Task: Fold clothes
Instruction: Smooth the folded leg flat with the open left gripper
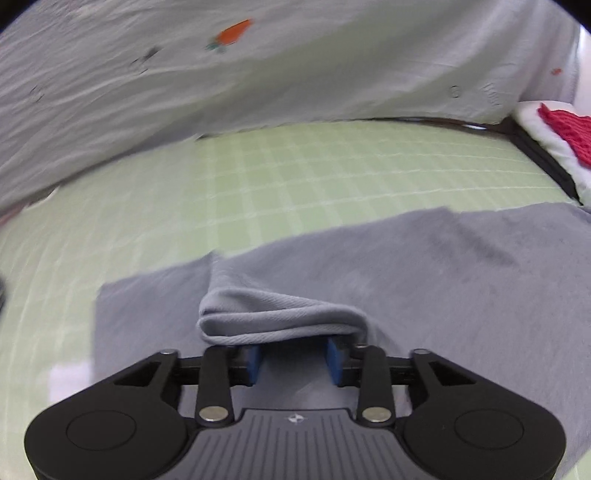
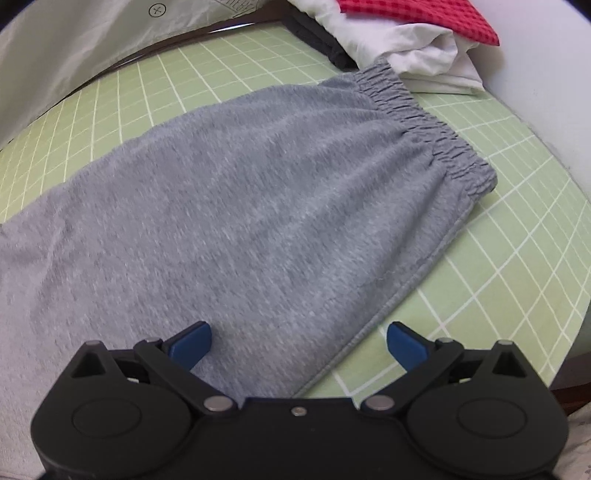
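Grey shorts [image 2: 258, 192] lie flat on the green grid mat [image 2: 517, 258], with the elastic waistband [image 2: 424, 114] at the far right. My right gripper [image 2: 299, 343] is open wide just above the near hem; one blue pad is over the cloth and the other over the mat. In the left wrist view a bunched fold of the grey shorts [image 1: 280, 317] lies across the tips of my left gripper [image 1: 294, 360]. Its blue pads [image 1: 255, 360] stand apart with an empty gap between them. The fold drapes past both fingers and hides the tips.
A pale sheet with a carrot print [image 1: 232, 31] hangs along the far side of the mat. A pile of folded clothes, white [image 2: 417, 48] under red knit [image 2: 417, 14], sits at the mat's far right corner beside a dark garment [image 2: 317, 33].
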`<state>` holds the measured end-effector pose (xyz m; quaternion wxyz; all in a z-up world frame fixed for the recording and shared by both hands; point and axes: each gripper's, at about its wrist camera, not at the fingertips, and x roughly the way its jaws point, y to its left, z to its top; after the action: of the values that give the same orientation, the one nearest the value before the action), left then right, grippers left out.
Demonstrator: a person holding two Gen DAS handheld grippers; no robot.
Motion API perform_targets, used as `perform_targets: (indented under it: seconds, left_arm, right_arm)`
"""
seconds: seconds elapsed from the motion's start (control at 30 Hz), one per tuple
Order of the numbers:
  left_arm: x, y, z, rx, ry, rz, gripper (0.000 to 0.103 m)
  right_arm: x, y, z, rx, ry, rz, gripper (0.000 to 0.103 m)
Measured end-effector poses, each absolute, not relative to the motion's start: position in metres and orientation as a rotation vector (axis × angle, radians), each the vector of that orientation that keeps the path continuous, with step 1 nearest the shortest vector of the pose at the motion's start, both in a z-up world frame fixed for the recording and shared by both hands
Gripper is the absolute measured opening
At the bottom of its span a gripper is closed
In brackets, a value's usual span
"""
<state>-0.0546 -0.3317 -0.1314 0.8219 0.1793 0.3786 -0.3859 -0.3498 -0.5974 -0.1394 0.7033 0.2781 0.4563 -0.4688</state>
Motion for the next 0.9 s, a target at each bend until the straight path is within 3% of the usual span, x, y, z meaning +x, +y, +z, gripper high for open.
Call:
perform_targets:
  seconds: [0.13,0.57,0.9]
  left_arm:
    - [-0.063,-0.349,-0.133,0.341,0.859,-0.843,0.056]
    - [-0.054,-0.287,-0.111,0.194,0.932,-0.571,0.063]
    - [-0.085,-0.292,-0.127,0.397,0.956,-0.586,0.065]
  right_arm:
    - [-0.344,-0.599,-0.14,0.603,1.025,-1.019,0.103]
    - [-0.347,-0.606,-0.143,0.621,0.998,-0.974,0.103]
    - [-0.355,-0.599,-0.142,0.613,0.976,-0.96,0.103]
